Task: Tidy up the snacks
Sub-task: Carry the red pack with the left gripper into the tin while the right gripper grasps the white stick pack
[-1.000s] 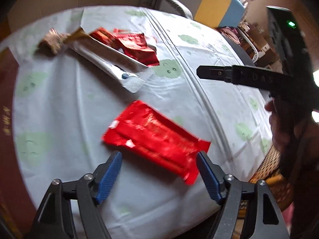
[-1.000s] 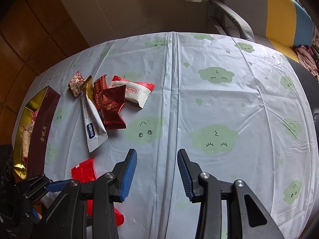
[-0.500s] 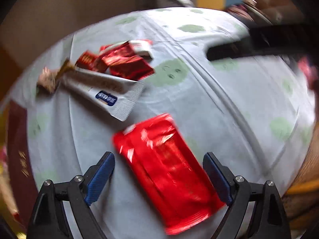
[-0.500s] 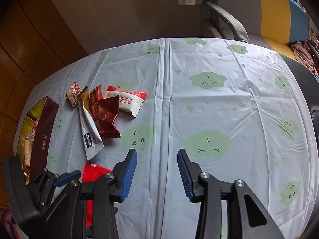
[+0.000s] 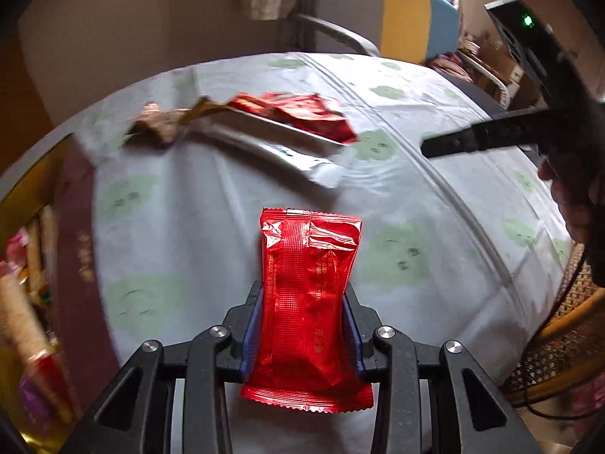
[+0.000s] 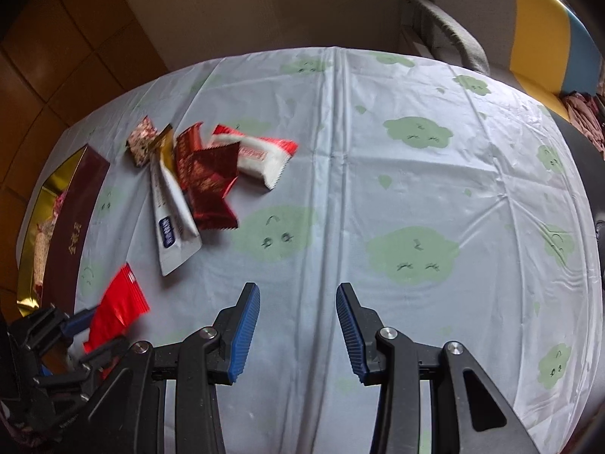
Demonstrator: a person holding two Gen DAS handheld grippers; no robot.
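Note:
A bright red snack packet (image 5: pixel 310 249) stands lengthwise between the blue pads of my left gripper (image 5: pixel 302 295). Its jaws are closing, and the pads press on the packet's two long sides. In the right wrist view the same red packet (image 6: pixel 119 302) tilts up from the left gripper (image 6: pixel 81 325) at the lower left. My right gripper (image 6: pixel 298 302) hovers over bare tablecloth, its jaws apart with nothing between them. A pile of snacks (image 6: pixel 204 174) lies at the far left of the table: dark red packets, a long white sachet (image 6: pixel 172 223), a white and red packet (image 6: pixel 261 155).
A maroon box (image 6: pixel 75 223) with a gold lining and snacks inside sits at the table's left edge. The pale tablecloth (image 6: pixel 416 189) with green clouds covers the table. A grey chair (image 6: pixel 446 26) stands behind it, and a wicker seat (image 5: pixel 559 348) at the right.
The left gripper swung over the red packet and closed its jaws on it. The packet now points lengthwise along the fingers. The right gripper has stayed in place.

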